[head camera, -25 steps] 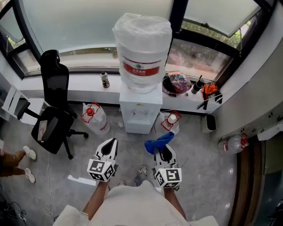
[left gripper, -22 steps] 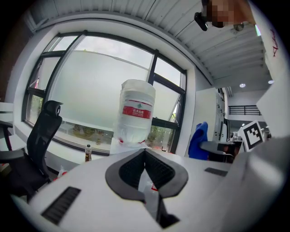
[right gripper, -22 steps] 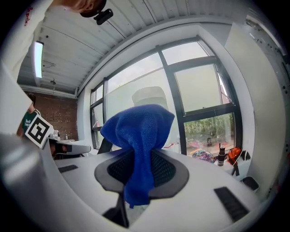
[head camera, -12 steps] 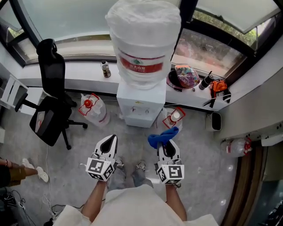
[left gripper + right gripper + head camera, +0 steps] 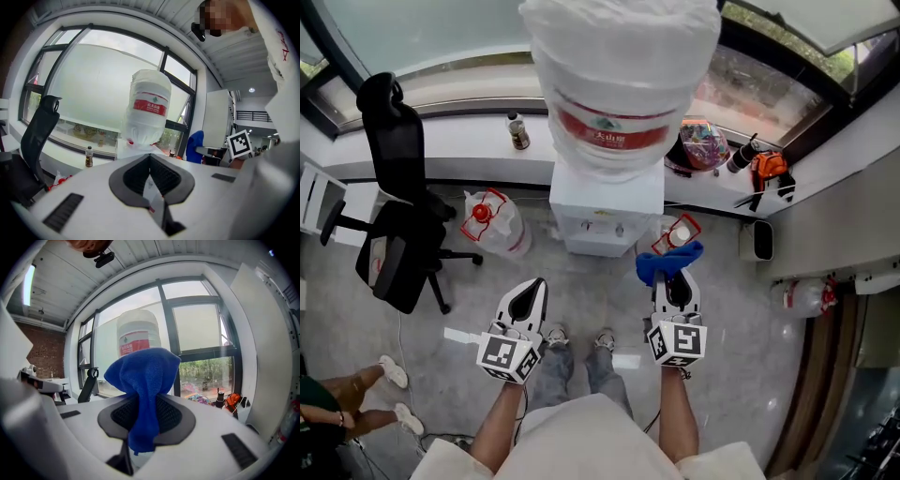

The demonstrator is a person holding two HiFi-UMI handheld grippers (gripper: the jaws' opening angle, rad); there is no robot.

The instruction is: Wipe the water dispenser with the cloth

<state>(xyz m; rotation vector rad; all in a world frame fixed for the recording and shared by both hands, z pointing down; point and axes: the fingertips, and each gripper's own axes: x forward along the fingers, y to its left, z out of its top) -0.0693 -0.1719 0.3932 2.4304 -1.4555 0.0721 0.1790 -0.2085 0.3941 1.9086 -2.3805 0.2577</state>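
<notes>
Closing in on water dispenser (image 5: 606,220): looms larger than second ago. Right claw (image 5: 674,281) clamps blue cloth (image 5: 667,262), now near dispenser front, not touching. Left claw (image 5: 534,292) pressed together, empty, trailing behind. Wiping likely imminent.

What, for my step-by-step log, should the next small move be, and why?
Probably reach the right tongs forward until the blue cloth meets the water dispenser on its white front. The cloth is clamped in those tongs but hangs short of the dispenser, touching nothing; the left tongs are shut and empty.
</notes>
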